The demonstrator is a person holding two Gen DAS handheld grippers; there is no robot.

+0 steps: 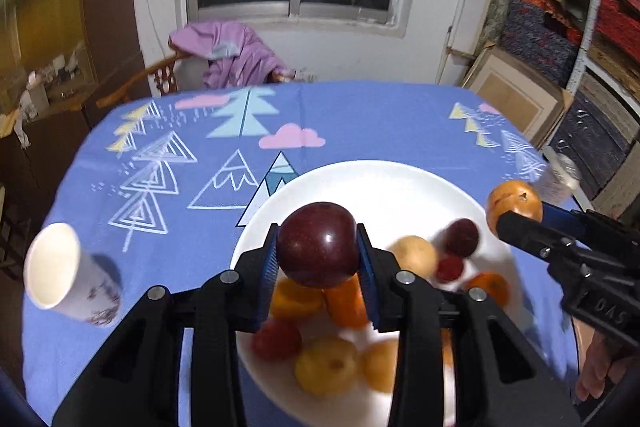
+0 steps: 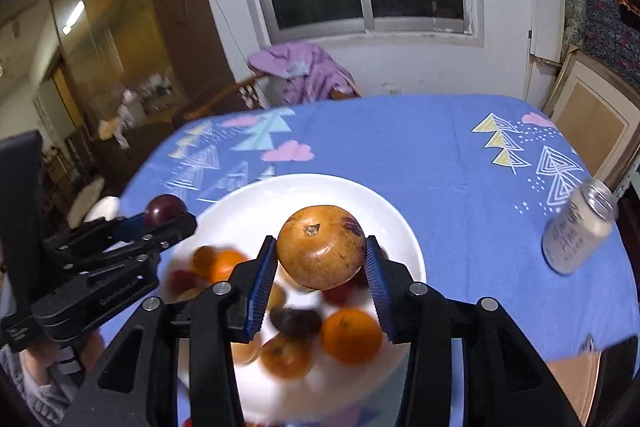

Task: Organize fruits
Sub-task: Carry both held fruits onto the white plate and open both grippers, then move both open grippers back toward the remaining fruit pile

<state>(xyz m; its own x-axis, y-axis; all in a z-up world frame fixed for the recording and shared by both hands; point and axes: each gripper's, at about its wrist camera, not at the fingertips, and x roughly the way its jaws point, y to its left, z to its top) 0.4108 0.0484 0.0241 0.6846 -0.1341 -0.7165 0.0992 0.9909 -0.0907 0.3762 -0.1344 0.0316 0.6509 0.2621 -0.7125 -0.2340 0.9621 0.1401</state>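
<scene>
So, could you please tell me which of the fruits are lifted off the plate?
Two: the dark red apple clamped in the left gripper, and the brownish-orange fruit in the right gripper. The rest lie on the white plate.

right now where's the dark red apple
The dark red apple is clamped in the left gripper, above the white plate of fruit; the right wrist view shows it at far left.

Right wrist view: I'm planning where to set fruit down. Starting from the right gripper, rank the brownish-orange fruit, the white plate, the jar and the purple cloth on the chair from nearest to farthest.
1. Brownish-orange fruit: clamped in the right gripper.
2. White plate: just below and ahead.
3. Jar: off to the right on the tablecloth.
4. Purple cloth: beyond the table, under the window.
</scene>
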